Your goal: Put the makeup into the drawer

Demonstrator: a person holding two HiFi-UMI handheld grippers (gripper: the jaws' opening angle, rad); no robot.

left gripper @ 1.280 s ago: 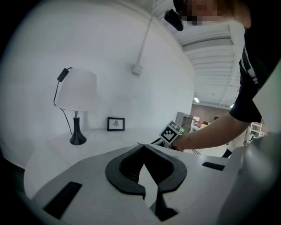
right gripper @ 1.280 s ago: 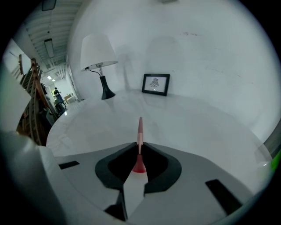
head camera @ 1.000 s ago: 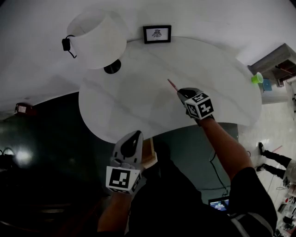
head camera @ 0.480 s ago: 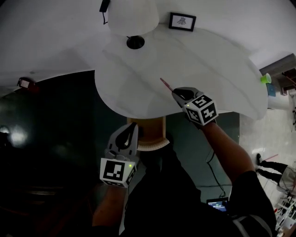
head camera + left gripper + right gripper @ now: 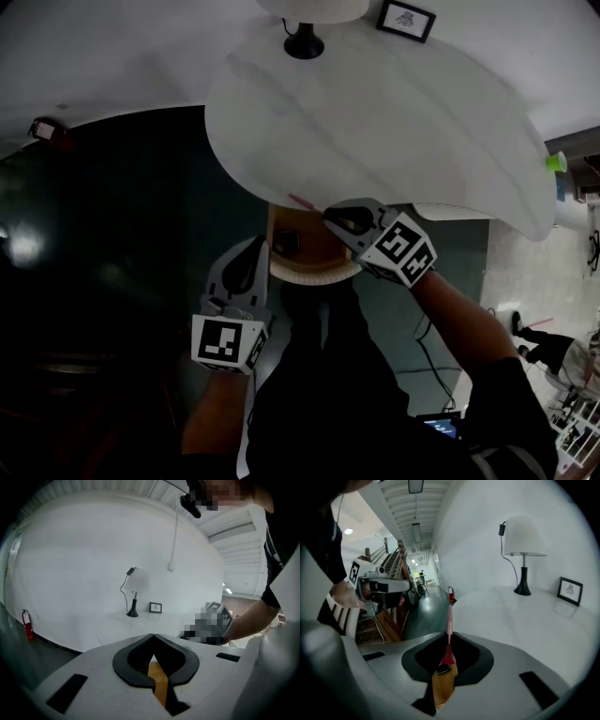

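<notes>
Makeup pencil (image 5: 302,202): slim and pink-red. It is clamped at its near end between the closed jaws of the right gripper (image 5: 330,218). Its free tip points left and far, over the line where the near edge of the white table (image 5: 403,122) meets the open drawer (image 5: 317,274).

Drawer: it stands pulled out toward the person, with its wooden floor exposed. A small dark item (image 5: 286,242) lies at the left of that floor.

Left gripper (image 5: 249,255): jaws together and nothing held. It sits just left of the drawer; whether it touches the drawer cannot be told.

Assessment: the step in hand appears to be lowering the pencil into the drawer.
- The long tip could catch the table edge, so draw it nearer before going down.
- Lay the pencil flat along the wood, right of the dark item.
- Release low, since a round pencil is likely to roll.
- Keep the left gripper clear of the opening.
</notes>
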